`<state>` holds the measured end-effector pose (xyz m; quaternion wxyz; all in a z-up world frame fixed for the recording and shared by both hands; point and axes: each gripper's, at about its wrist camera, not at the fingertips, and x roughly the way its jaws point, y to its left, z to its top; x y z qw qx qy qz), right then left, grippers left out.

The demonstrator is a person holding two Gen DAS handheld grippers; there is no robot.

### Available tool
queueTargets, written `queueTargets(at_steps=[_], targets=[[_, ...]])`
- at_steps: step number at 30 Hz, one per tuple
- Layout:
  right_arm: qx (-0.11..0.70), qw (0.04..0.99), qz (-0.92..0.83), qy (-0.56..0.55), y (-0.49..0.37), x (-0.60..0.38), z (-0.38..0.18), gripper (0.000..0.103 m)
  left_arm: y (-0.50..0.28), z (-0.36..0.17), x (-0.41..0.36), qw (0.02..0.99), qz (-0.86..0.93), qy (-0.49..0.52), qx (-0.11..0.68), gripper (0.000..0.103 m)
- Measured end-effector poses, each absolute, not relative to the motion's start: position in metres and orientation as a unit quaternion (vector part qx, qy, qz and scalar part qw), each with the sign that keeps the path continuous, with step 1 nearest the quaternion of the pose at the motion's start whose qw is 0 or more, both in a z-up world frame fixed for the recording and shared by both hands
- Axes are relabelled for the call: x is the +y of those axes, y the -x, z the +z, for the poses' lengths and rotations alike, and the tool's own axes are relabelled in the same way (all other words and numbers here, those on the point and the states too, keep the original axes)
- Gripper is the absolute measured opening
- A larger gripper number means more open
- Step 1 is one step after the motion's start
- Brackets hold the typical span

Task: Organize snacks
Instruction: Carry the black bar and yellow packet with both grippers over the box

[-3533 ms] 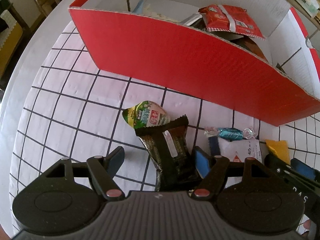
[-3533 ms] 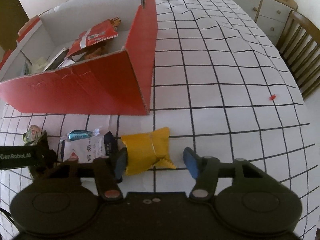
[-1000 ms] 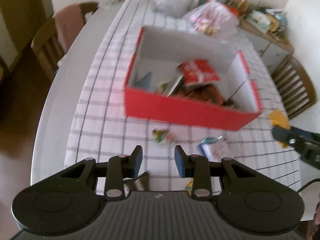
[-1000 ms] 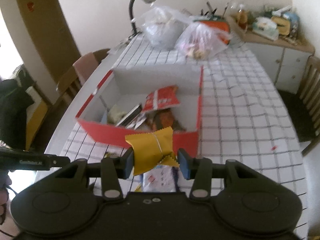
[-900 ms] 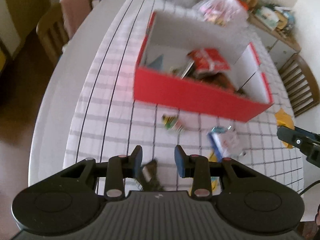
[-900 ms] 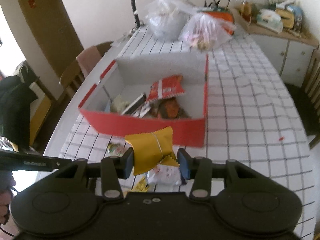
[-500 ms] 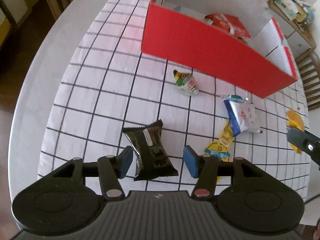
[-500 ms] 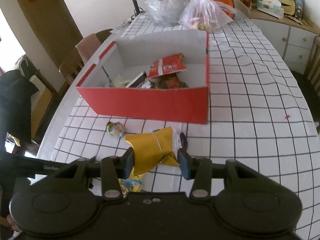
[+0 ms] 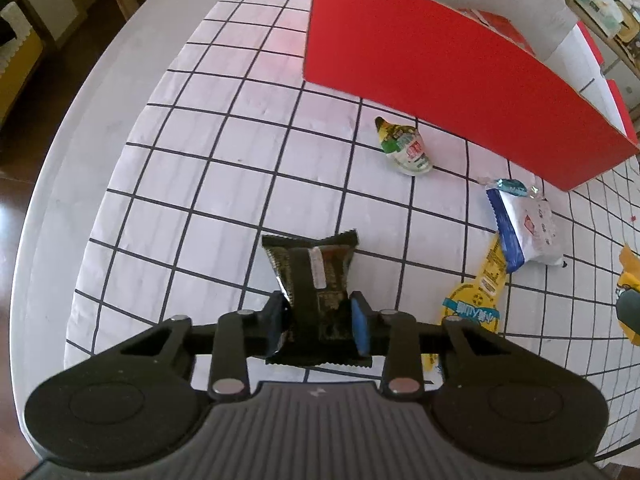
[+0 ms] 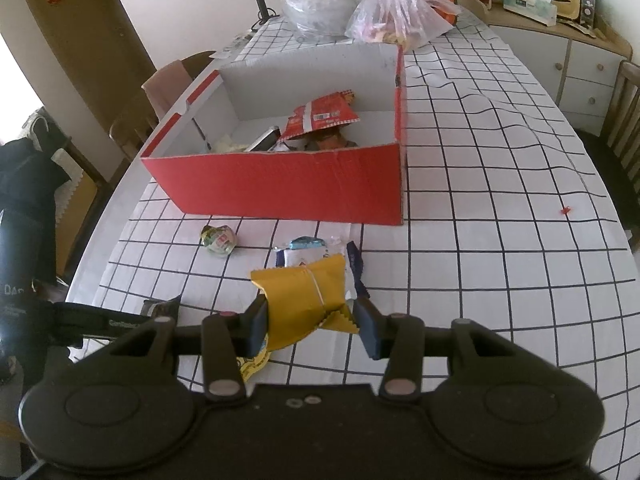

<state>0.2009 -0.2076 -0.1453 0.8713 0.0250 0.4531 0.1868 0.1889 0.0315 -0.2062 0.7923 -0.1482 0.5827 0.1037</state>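
Observation:
A dark snack packet [image 9: 316, 268] lies on the checked tablecloth. My left gripper [image 9: 318, 320] points steeply down at it, jaws closing, and both blue pads press the packet's near half. A yellow snack packet [image 10: 308, 300] hangs above the table with my right gripper [image 10: 312, 320] shut on it. The red cardboard box [image 10: 280, 184] stands beyond, open at the top, holding a red packet [image 10: 320, 116] and several other snacks.
Loose on the cloth are a green packet [image 9: 406, 152], a teal candy [image 9: 510, 186], a white-and-blue packet [image 9: 528, 228] and a flat yellow sachet [image 9: 480, 292]. The table's rounded edge [image 9: 80, 128] curves along the left. Plastic bags [image 10: 360, 4] sit behind the box.
The left gripper came down to the table, spread its jaws around the dark packet lying there and closed them on it. The right gripper sank a little, still holding the yellow packet.

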Motion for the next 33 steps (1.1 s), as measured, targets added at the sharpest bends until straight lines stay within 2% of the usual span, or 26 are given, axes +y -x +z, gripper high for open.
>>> queueTargets(at_steps=[9,19,33], targets=[[0.44,0.878,0.188,-0.028,-0.201,-0.212,-0.134,0.045,-0.18,-0.19,0.036,0.802,0.098,0.163,0.566,0.03],[0.406,0.893,0.193,-0.019,-0.213,-0.209,-0.106,0.045,-0.179,-0.127,0.028,0.844,0.059,0.149,0.511,0.03],[0.363,0.915,0.178,0.003,-0.272,-0.204,-0.076,0.045,-0.235,-0.067,0.017,0.885,0.044,0.092,0.455,0.03]])
